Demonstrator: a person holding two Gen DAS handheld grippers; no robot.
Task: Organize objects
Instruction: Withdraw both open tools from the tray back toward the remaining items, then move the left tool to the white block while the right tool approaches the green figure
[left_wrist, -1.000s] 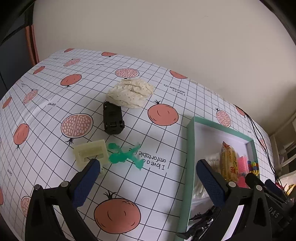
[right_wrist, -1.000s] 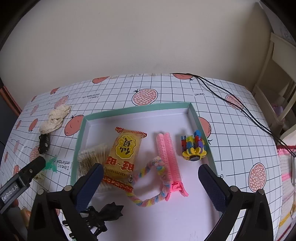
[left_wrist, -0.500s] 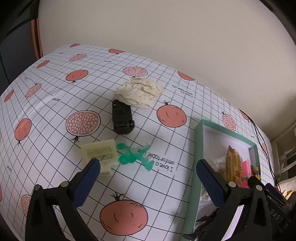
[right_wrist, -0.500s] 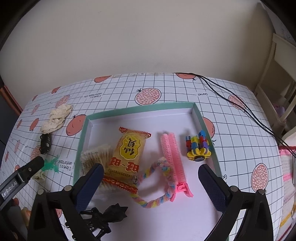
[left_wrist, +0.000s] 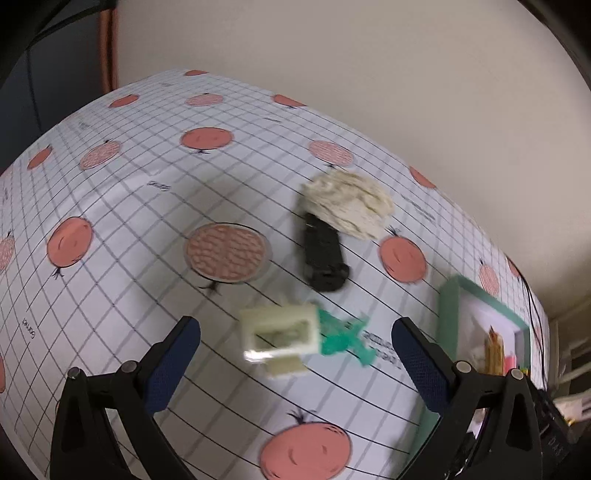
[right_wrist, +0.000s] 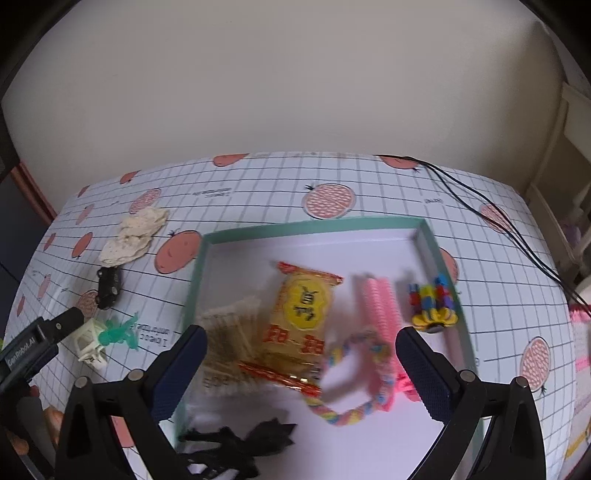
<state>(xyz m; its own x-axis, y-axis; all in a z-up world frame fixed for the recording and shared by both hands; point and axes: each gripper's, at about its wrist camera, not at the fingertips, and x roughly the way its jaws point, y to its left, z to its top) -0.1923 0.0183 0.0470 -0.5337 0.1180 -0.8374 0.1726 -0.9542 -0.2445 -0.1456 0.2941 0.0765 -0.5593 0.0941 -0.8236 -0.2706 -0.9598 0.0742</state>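
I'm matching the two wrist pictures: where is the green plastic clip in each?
Left wrist: green plastic clip lies low and right of centre, touching the cream plastic frame.
Right wrist: green plastic clip sits at the far left, outside the teal tray.
Shared landmark: the black block under the cream cloth.

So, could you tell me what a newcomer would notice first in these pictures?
Probably the green-rimmed tray under the open right gripper, crowded with a yellow snack packet and a pink hair roller. Left of it, a cream clip lies loose before the open left gripper.
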